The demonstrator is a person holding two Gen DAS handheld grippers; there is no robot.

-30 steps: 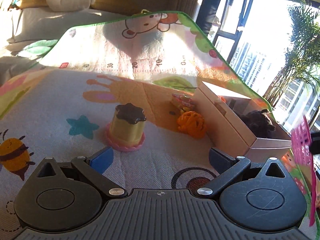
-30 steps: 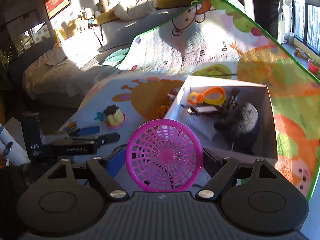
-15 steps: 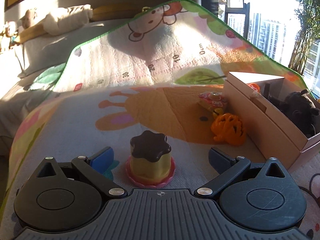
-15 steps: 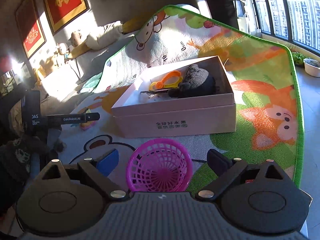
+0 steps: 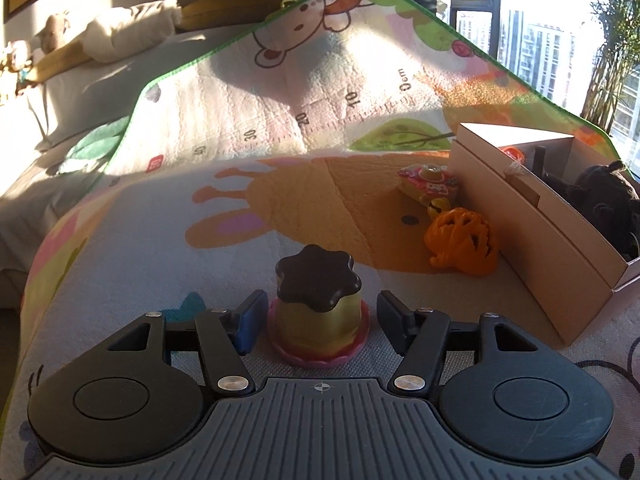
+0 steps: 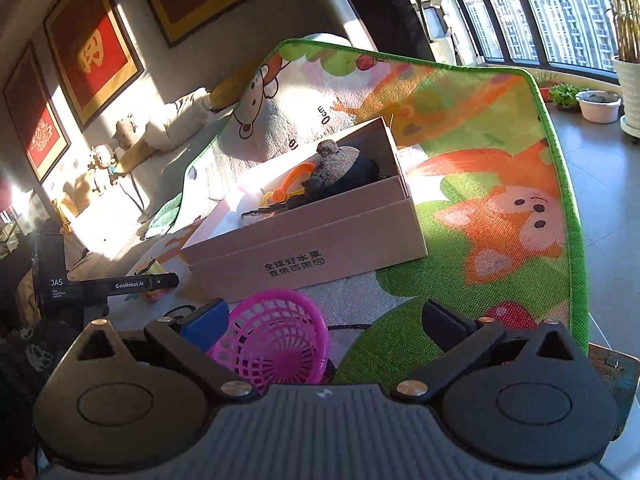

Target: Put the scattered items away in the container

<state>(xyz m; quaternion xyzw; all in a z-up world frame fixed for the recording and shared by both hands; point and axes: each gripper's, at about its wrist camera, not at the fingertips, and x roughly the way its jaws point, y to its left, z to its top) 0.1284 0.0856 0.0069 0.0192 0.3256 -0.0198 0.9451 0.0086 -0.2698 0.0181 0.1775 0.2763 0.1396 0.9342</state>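
A toy pudding (image 5: 318, 312), yellow with a brown top and a pink base, stands on the play mat between the fingers of my left gripper (image 5: 320, 318). The jaws are closing around it, with a thin gap still showing on the right. A pink plastic basket (image 6: 276, 336) lies tilted on the mat beside the blue left pad of my right gripper (image 6: 326, 320), whose jaws are opening wide and do not grip it. The cardboard box (image 6: 304, 240) holds a dark plush toy (image 6: 340, 164) and an orange plastic piece (image 6: 288, 184).
An orange lattice toy (image 5: 464, 242) and a pink toy camera (image 5: 428, 178) lie on the mat against the box wall (image 5: 540, 240). The mat's far end curls up against a sofa. The mat's green edge (image 6: 568, 208) borders a tiled floor with plant pots.
The left gripper came up to the pudding and its jaws narrowed around it. The right gripper sank toward the mat, opened wide and let the pink basket go.
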